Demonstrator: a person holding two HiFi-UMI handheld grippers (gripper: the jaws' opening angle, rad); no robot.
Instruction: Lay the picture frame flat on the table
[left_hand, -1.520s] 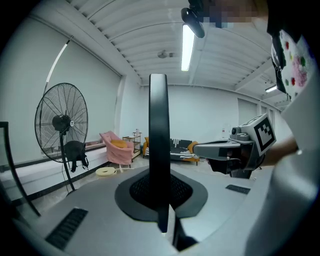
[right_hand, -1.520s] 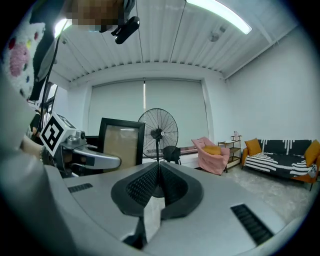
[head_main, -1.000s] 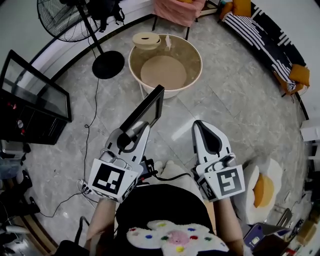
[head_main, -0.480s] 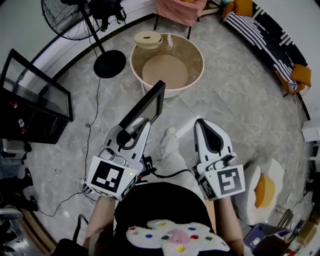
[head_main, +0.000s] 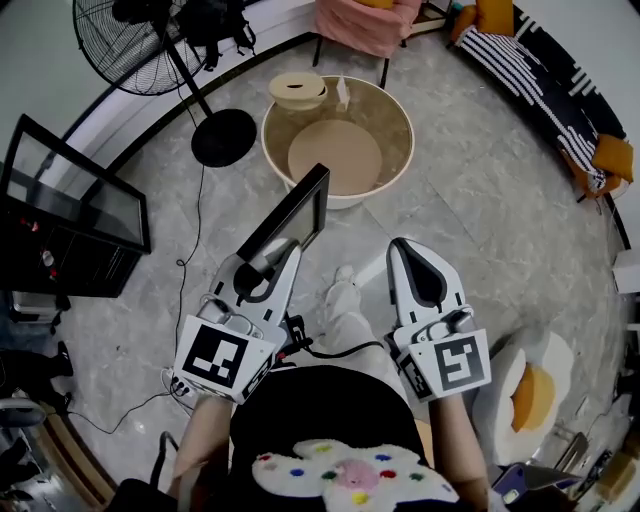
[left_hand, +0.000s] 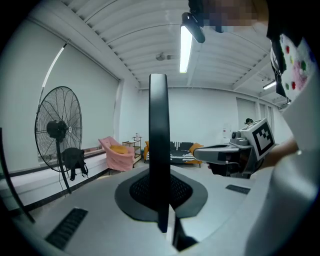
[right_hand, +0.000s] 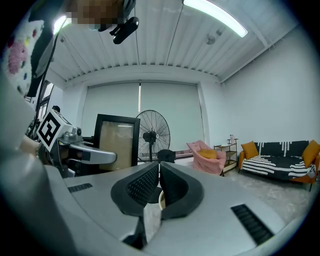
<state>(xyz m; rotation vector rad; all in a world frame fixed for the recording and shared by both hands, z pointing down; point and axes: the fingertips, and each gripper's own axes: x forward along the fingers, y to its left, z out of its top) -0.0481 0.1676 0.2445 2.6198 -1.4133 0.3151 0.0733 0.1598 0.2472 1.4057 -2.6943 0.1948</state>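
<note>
Over the floor, edged closer to the round tabletop with the picture frame upright, clamped in the left hand-held gripper, right hand-held gripper closed on nothing; laying flat still to come.

Left claw clamped on picture frame; right claw closed, empty; both extended forward.

Head view looks steeply down; both gripper views look level, sharing the fan.
</note>
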